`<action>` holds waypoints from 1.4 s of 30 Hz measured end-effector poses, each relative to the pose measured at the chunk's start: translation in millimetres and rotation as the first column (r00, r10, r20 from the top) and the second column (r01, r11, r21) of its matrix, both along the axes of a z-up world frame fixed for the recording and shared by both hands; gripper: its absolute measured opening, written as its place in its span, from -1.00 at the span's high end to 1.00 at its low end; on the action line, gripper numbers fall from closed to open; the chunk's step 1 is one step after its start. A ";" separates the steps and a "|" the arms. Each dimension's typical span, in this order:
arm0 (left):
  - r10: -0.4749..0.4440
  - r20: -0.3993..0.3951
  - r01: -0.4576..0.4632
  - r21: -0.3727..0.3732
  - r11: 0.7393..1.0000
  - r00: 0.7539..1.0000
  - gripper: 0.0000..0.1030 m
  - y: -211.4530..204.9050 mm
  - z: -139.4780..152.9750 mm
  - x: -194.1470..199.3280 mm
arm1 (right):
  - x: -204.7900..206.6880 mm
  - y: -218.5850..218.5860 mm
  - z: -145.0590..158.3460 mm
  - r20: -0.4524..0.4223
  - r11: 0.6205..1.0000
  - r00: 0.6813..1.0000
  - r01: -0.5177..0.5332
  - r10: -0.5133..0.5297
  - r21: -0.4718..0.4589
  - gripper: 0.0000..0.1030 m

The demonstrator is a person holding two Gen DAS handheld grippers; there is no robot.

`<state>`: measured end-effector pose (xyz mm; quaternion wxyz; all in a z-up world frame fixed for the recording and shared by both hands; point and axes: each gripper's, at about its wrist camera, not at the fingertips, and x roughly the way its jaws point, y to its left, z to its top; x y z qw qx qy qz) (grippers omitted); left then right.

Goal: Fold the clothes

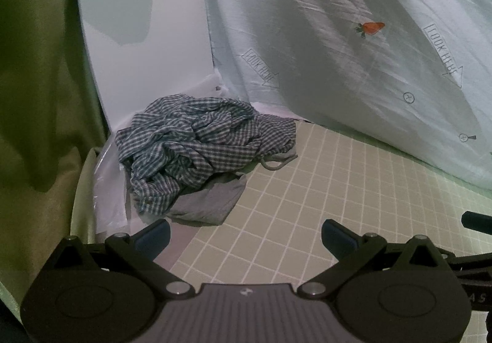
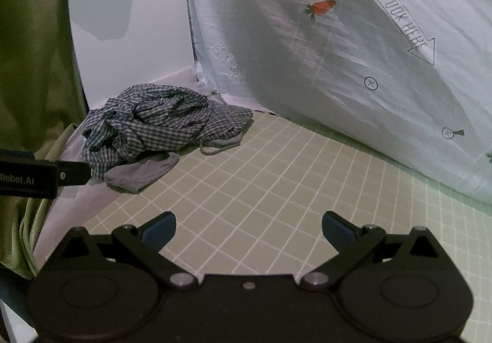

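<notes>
A crumpled blue-and-white checked garment (image 1: 196, 146) lies in a heap at the far left corner of the gridded mat (image 1: 323, 189), with a grey cloth (image 1: 206, 204) under its near edge and a grey drawstring loop beside it. It also shows in the right wrist view (image 2: 160, 124), with the grey cloth (image 2: 141, 173) in front. My left gripper (image 1: 246, 238) is open and empty, a short way in front of the heap. My right gripper (image 2: 249, 229) is open and empty over the bare mat (image 2: 276, 189), to the right of the heap. The left gripper's side (image 2: 37, 177) shows at the left edge.
A pale sheet printed with carrots and "LOOK HERE" arrows (image 1: 353, 50) hangs along the back and right. A white panel (image 1: 123, 35) stands at the back left. Green fabric (image 1: 37, 97) drapes on the left. Clear plastic (image 1: 107, 189) lies beside the heap.
</notes>
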<state>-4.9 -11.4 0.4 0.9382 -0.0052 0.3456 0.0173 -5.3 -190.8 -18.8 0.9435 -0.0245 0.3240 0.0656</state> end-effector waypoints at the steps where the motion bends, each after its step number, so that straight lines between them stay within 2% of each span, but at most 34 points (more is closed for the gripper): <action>1: -0.001 0.000 0.001 0.001 1.000 1.000 -1.00 0.0 -0.1 0.2 | 0.5 -0.3 0.0 -0.001 1.000 1.000 -0.001 0.001 0.000 -0.99; 42: -0.009 -0.049 0.009 -0.005 1.000 0.999 -1.00 8.8 -12.6 10.0 | 7.4 -2.9 -7.8 -0.032 1.000 0.999 0.004 -0.004 0.018 -0.99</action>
